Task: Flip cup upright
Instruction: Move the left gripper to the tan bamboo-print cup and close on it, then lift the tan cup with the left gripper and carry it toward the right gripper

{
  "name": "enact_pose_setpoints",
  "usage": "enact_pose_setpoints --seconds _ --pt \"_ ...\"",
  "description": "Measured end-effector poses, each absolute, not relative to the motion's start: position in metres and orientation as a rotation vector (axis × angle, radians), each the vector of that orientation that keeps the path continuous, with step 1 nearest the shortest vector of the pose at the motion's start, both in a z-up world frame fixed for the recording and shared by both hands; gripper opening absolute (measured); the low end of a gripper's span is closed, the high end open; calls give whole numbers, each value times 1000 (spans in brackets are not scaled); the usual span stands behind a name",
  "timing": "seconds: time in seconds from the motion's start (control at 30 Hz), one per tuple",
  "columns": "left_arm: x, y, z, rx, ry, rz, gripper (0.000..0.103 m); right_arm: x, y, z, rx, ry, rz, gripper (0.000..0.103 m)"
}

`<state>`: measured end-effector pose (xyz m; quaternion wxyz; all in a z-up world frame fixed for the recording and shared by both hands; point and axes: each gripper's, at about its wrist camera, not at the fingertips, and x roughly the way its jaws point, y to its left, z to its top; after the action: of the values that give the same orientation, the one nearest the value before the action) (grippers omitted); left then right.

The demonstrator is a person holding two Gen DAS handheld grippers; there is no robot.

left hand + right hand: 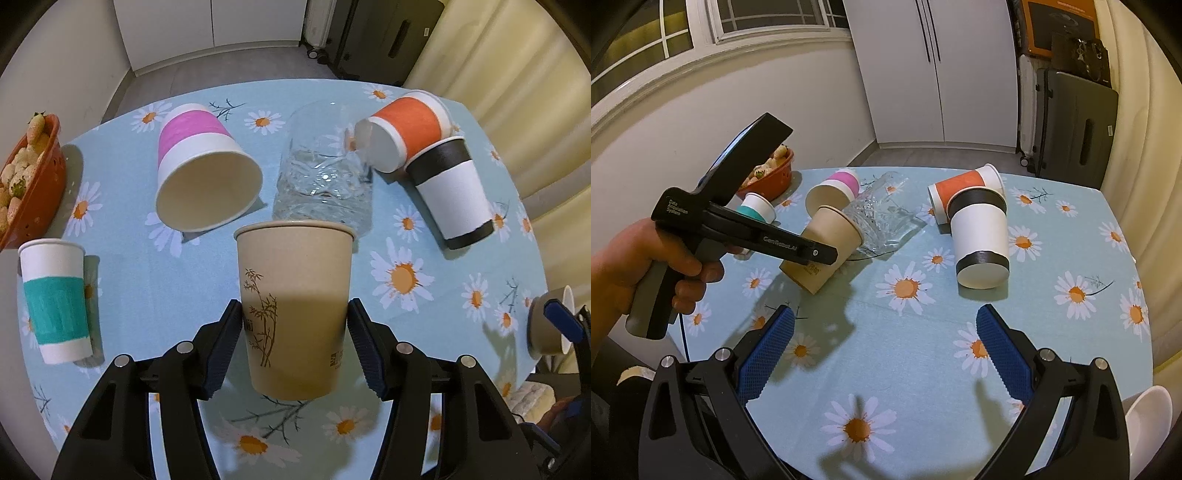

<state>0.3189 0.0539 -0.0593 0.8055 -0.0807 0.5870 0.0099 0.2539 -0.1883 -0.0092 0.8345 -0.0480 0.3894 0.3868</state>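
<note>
We hold the tan cup [295, 314] in our left tool [293, 343], its two pads pressed on the cup's sides; from the right wrist view the cup [827, 251] is lifted off the worktop and tilted, mouth up and away from us. Our right tool [884, 354] hangs over the worktop with its blue pads spread wide and nothing between them.

Around it, a pink-banded cup [203, 166] lies on its side, open mouth toward us, showing nothing inside. A cut-glass tumbler [325, 173] lies just behind the tan cup. An orange-banded cup [406, 129] lies on its side, resting against a black-and-white cup [454, 192] that stands mouth down. A teal-banded cup [55, 302] is at the left. An orange bowl [40, 184] holds pale strawberries.

The worktop [923, 369] wears a light blue cloth printed with daisies. Behind it are white cabinet doors [938, 74], a dark suitcase [1075, 125] and a window [665, 29].
</note>
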Motion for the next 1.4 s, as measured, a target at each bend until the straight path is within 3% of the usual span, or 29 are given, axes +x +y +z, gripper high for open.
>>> enact_pose_setpoints --seconds 0.43,1.0,1.27,1.4 --pt "252 44 -50 -485 1279 -48 57 224 -225 20 33 806 833 98" --pt "184 26 -83 -682 1284 37 57 191 -238 4 34 860 866 98" --pt "182 24 -81 -653 1292 55 73 190 -236 0 28 872 861 98" --pt "181 25 -74 -641 1274 50 74 190 -235 -2 24 876 859 98"
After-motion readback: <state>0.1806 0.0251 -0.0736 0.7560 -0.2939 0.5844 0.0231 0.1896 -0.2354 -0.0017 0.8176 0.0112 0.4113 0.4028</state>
